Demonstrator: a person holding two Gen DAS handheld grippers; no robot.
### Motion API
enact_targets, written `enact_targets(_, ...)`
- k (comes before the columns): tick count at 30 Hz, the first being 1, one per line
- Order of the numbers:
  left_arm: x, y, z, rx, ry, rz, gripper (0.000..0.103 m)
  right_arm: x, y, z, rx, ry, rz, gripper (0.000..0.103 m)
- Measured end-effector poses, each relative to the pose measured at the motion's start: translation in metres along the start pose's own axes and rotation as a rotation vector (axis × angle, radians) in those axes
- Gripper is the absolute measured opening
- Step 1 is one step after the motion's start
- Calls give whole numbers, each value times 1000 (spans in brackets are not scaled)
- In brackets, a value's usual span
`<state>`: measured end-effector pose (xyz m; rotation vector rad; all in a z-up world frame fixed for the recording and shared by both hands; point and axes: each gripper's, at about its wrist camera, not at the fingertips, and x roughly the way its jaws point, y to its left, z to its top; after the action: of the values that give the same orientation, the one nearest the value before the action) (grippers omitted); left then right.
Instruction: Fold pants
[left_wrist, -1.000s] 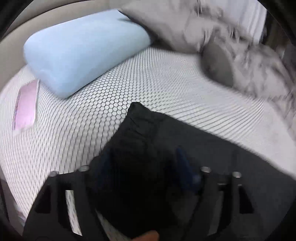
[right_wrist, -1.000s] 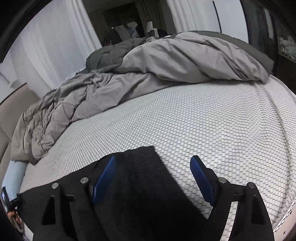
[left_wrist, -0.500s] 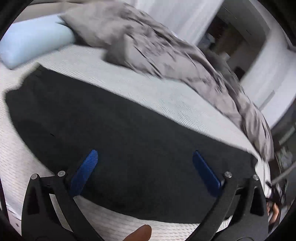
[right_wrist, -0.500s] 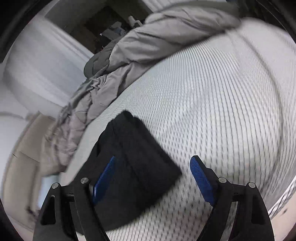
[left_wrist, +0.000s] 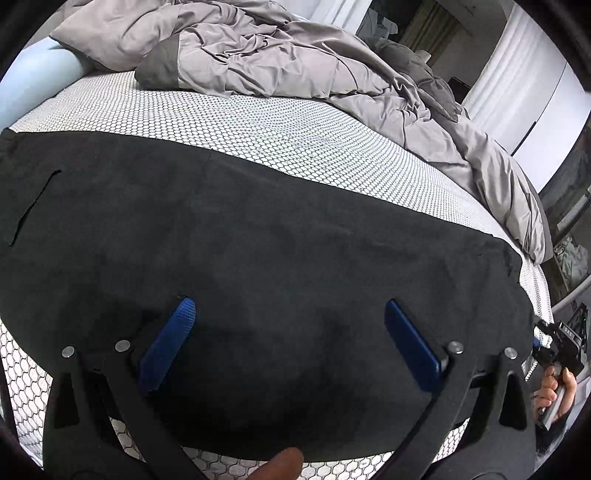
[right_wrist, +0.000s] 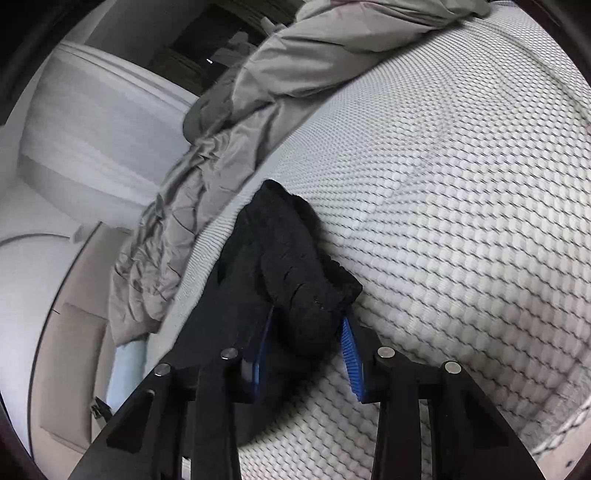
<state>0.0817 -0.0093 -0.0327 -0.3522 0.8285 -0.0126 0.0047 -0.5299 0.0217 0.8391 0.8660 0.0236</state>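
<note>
Left wrist view: close above the black pants (left_wrist: 258, 258), angled down across the mattress (left_wrist: 295, 136). Right wrist view: close at the pants' end. Shared: pants, mattress, grey duvet (left_wrist: 295, 55).

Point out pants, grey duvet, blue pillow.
pants (left_wrist: 258, 236): left wrist view, middle of the flat black cloth.
grey duvet (left_wrist: 288, 55): left wrist view, rumpled top surface.
blue pillow (left_wrist: 33, 77): left wrist view, visible end at the left edge.

Soft, even indoor light, brightest off white curtains (left_wrist: 517, 74) toward 2 o'clock. Heavy fisheye bending, black vignette at the rims. Left view sharp; right view motion-smeared. Black pants (left_wrist: 258, 258) nearly detail-less.
</note>
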Motion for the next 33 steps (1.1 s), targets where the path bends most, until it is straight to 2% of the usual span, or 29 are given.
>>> enact_targets(1, 2, 1, 3, 0, 5, -1, 102, 2, -6, -2, 24, 34, -13, 49)
enact_targets(2, 7, 3, 8, 0, 9, 0, 102, 3, -11, -4, 53, 51, 9, 49)
enact_targets(4, 11, 1, 6, 5, 22, 4, 102, 2, -16, -3, 96, 58, 58, 50)
enact_targets(7, 15, -7, 3, 54, 39, 2, 102, 10, -14, -4, 91, 63, 70, 60)
enact_targets(9, 17, -15, -2, 101, 54, 7, 102, 21, -17, -6, 120, 66, 73, 60)
enact_targets(11, 19, -21, -8, 139, 60, 20, 102, 29, -11, -4, 123, 35, 52, 51)
enact_targets(13, 19, -25, -12, 164, 63, 36, 102, 23, 2, -2, 75, -26, 13, 25)
enact_targets(15, 18, -25, -15, 172, 65, 36, 102, 9, 9, 2, 32, -87, 36, 13)
enact_targets(17, 18, -23, -16, 175, 68, 33, 102, -10, 14, -1, -11, -123, 14, 13)
enact_targets(19, 18, -23, -17, 189, 69, 40, 102, -8, 7, -2, -16, -93, -58, 13)
enact_targets(21, 18, -24, -18, 202, 69, 53, 102, 9, -14, -2, -29, 10, -179, 17)
enact_targets(22, 16, -24, -18, 201, 65, 57, 102, 11, -16, -2, -22, 20, -176, 17)
enact_targets(23, 15, -24, -18, 198, 61, 56, 102, 7, -16, -2, -19, 14, -166, 19)
enact_targets(25, 12, -25, -19, 190, 55, 36, 102, -10, -8, 2, -22, -50, -167, 39)
enact_targets(26, 11, -26, -19, 188, 56, 19, 102, -24, -3, 3, -34, -110, -184, 45)
enact_targets(27, 11, -28, -20, 191, 58, 0, 102, -38, 4, 4, -61, -190, -190, 50)
enact_targets(29, 11, -37, -24, 210, 71, -40, 102, -46, 17, 9, -106, -242, -187, 50)
enact_targets(31, 13, -47, -32, 245, 85, -62, 102, -35, 32, 23, -152, -215, -179, 54)
enact_targets(33, 14, -61, -41, 332, 93, -55, 102, -14, 48, 36, -199, -176, -187, 59)
